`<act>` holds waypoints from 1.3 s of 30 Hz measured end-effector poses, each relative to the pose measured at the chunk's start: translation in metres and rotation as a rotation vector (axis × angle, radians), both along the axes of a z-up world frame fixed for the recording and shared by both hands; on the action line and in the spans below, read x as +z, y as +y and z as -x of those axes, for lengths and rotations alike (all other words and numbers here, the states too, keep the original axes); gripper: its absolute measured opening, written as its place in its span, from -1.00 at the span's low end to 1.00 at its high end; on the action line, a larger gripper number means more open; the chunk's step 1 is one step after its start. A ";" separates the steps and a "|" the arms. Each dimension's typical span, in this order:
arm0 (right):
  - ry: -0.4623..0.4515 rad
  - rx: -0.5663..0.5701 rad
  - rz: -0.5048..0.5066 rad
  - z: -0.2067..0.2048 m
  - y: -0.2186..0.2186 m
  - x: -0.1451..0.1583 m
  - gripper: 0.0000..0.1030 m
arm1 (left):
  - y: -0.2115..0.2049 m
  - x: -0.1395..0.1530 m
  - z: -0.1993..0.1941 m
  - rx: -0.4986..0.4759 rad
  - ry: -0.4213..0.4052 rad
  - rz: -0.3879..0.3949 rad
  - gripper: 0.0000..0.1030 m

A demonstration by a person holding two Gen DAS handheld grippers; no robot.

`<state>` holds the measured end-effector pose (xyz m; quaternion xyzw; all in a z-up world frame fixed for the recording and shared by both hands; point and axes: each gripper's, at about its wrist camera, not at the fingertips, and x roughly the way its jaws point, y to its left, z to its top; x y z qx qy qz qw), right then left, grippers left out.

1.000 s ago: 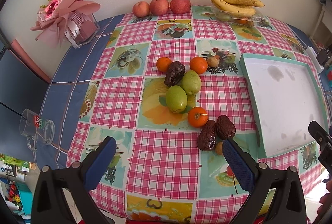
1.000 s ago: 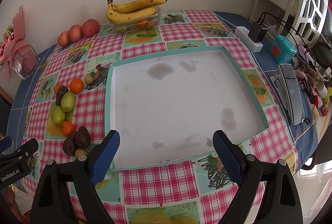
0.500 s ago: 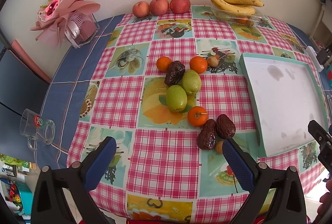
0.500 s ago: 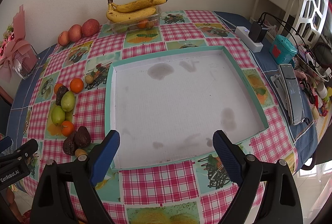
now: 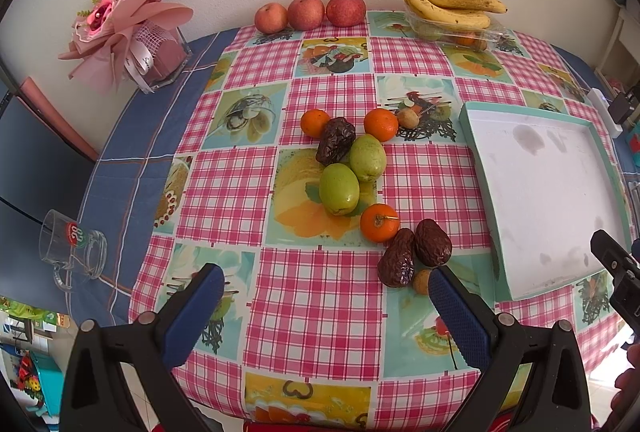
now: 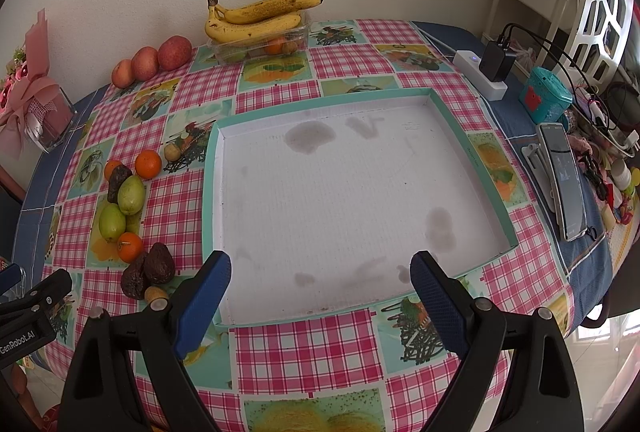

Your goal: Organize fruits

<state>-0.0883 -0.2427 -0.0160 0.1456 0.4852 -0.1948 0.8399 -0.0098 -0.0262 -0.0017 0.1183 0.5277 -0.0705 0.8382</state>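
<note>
Fruit cluster mid-desk: two green mangoes [image 5: 352, 173], three tangerines [image 5: 379, 222], wrinkled dark avocados [image 5: 433, 242]. White tray [image 6: 211, 191] with teal rim just right of them, nothing in it. Left claw [image 5: 324, 306] released, above the checked cloth near the avocados. Right claw [image 6: 320, 282] released, over the tray's near edge.

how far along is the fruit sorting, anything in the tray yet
Nothing looks done: the white tray holds no fruit. Nothing is in hand either; the left gripper and right gripper are both open and hold nothing. Left to do: the oranges, green fruits and dark wrinkled fruits all lie loose on the tablecloth beside the tray.
</note>
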 end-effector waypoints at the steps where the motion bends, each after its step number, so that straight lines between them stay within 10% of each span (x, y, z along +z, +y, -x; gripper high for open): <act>1: 0.000 0.000 0.000 0.000 0.000 0.000 0.78 | 0.000 0.000 0.000 0.000 0.001 -0.001 1.00; 39: 0.072 0.098 -0.029 -0.074 0.030 -0.015 0.78 | 0.018 -0.010 -0.057 0.182 0.017 0.016 1.00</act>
